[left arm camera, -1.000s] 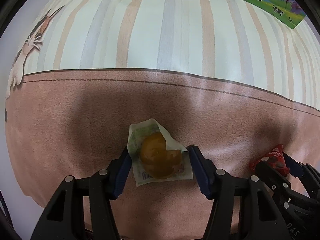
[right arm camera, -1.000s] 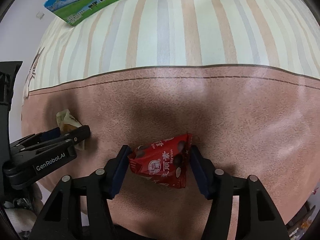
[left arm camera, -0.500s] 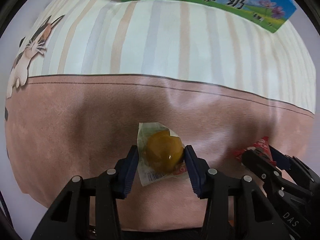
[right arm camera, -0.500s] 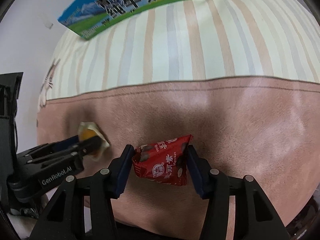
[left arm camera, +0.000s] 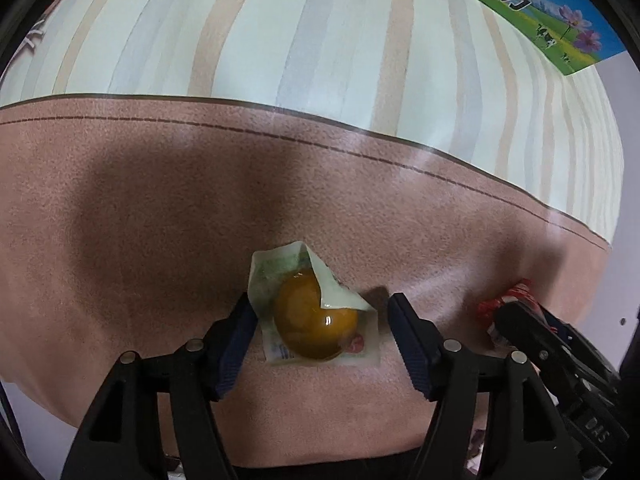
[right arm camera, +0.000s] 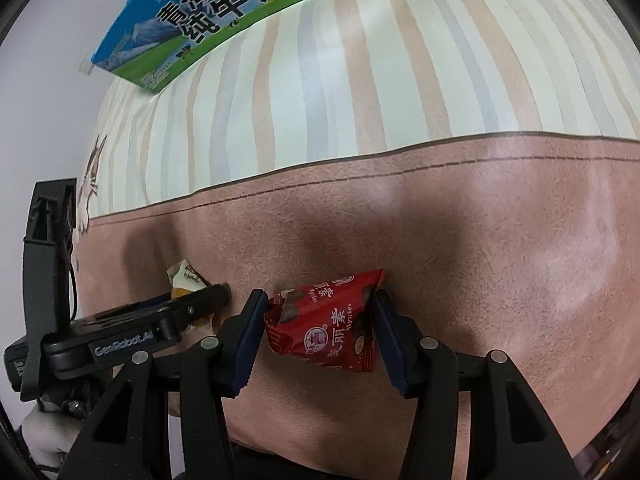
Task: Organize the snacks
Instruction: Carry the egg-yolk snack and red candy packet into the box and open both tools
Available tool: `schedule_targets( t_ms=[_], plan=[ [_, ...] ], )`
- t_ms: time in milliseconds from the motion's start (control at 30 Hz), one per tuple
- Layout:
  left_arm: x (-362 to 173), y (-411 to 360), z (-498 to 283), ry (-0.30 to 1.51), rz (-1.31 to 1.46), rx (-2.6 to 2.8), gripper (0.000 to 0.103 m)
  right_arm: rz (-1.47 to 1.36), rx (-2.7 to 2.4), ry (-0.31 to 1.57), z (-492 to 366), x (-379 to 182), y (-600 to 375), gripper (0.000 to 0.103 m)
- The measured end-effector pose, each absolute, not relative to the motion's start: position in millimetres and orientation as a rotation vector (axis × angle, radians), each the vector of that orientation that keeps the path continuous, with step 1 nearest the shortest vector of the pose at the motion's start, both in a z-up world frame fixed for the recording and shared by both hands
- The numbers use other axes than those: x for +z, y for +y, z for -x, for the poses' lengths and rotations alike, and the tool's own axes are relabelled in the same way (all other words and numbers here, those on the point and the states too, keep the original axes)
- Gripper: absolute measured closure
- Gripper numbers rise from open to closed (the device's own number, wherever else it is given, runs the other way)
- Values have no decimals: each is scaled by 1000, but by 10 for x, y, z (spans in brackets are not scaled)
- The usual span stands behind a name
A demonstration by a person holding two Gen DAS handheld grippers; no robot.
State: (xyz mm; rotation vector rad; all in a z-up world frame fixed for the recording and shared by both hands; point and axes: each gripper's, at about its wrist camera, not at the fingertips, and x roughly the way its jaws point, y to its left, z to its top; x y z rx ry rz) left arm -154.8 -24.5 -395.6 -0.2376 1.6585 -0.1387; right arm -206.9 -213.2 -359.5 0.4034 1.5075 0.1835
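The left gripper (left arm camera: 320, 316) stands over the yolk-coloured snack (left arm camera: 316, 320) in its clear wrapper, which lies flat on the pink border band of the tablecloth (left arm camera: 160, 220), near the front edge of the tabletop. Its jaws have just been opening. The packet is between them, but the pads do not press it: the left pad is at the wrapper's edge and the right pad stands clear, with bare cloth showing in the gap. I judge this a release — the snack is set down in its place beside the other one.

The right gripper (right arm camera: 318, 320) is closed on the red snack packet (right arm camera: 332, 320). Both pads press its ends and the foil crumples a little at the left one. The packet hangs tilted, just above the same pink band or resting on it; I cannot tell which. It is held so, I think, to be laid next to the yellow one in a row.

Both grippers point steeply down at the cloth, side by side and close. From the right wrist view the left gripper's black body comes in from the left edge. The milk carton (right arm camera: 224, 12) lies well apart, at the far edge of the striped part.
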Motion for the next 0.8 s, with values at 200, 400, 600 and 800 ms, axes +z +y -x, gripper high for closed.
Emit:
schedule_targets(
  t_ms=[200, 400, 600, 800],
  plan=[
    [-3969, -127, 1531, 1672, 304, -125, 38, -422, 185, 1506, 2061, -3584, -2142, 47],
    [-3806, -233, 1657, 1628, 200, -68, 46, -416, 191, 1496, 2085, -3535, -2172, 47],
    [-3511, -358, 1762, 1572, 155, -73, 46, -418, 205, 1461, 2105, -3410, -2205, 47],
    [-3087, -512, 1665, 1495, 160, -119, 46, -446, 229, 1399, 2024, -3141, -2298, 47]
  ],
)
